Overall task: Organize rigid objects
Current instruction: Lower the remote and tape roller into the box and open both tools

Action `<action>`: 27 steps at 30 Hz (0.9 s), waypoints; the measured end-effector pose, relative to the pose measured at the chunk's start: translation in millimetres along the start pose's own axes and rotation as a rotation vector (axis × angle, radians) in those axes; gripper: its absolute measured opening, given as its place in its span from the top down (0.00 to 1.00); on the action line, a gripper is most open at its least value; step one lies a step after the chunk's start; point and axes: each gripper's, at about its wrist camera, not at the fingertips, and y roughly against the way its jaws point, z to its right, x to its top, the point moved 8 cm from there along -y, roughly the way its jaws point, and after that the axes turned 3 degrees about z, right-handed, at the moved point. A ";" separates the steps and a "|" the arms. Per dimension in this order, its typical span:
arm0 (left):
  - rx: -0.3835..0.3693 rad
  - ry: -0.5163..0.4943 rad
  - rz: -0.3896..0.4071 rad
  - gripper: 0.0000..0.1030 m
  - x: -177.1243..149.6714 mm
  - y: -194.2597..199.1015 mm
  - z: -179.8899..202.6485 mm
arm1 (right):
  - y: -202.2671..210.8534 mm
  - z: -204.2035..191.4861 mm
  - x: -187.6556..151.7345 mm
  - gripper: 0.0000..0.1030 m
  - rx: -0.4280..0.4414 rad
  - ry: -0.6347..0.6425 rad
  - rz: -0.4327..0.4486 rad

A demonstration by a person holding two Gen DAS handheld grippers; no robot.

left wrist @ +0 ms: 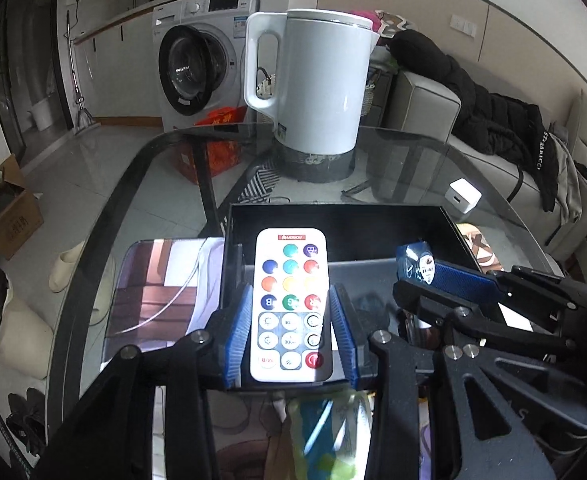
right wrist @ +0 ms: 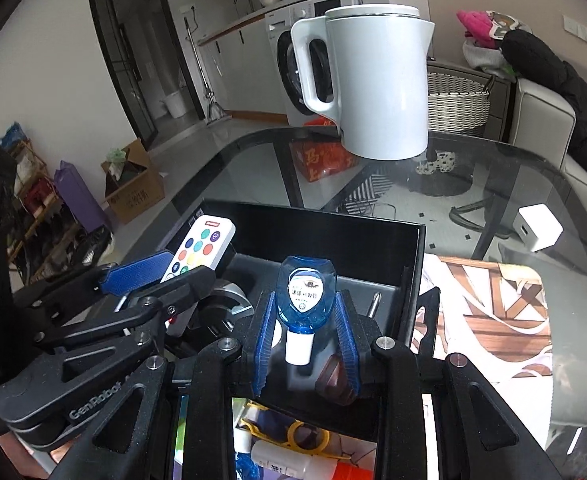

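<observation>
My left hand-held gripper point(left wrist: 291, 332) was clamped on a flat white remote control with coloured round buttons point(left wrist: 290, 304), its blue ribbed pads point(left wrist: 239, 330) pressing both long edges, and I held it over the open black rectangular box point(left wrist: 333, 220) on the dark glass worktop point(left wrist: 165, 160). My right hand-held gripper point(right wrist: 303, 344) was narrowed onto a small clear blue plastic bottle with a white cap point(right wrist: 304, 296), cap end toward me, also above that box point(right wrist: 333, 236), just beside the remote point(right wrist: 201, 250). Beyond the box stood a tall white electric kettle point(left wrist: 321, 80) near the worktop's far edge. A small white cube-shaped charger point(right wrist: 539, 228) lay on the glass to the right of the box.
</observation>
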 end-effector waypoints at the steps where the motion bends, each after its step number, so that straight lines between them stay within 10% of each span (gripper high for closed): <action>1: -0.008 0.007 -0.005 0.63 -0.2 0.9 -0.4 | 0.6 -0.9 -1.2 0.71 -0.002 0.001 -0.004; 27: -0.032 0.060 -0.008 0.57 -2.0 4.5 -6.4 | 2.6 -4.3 -6.8 0.70 0.006 -0.008 -0.030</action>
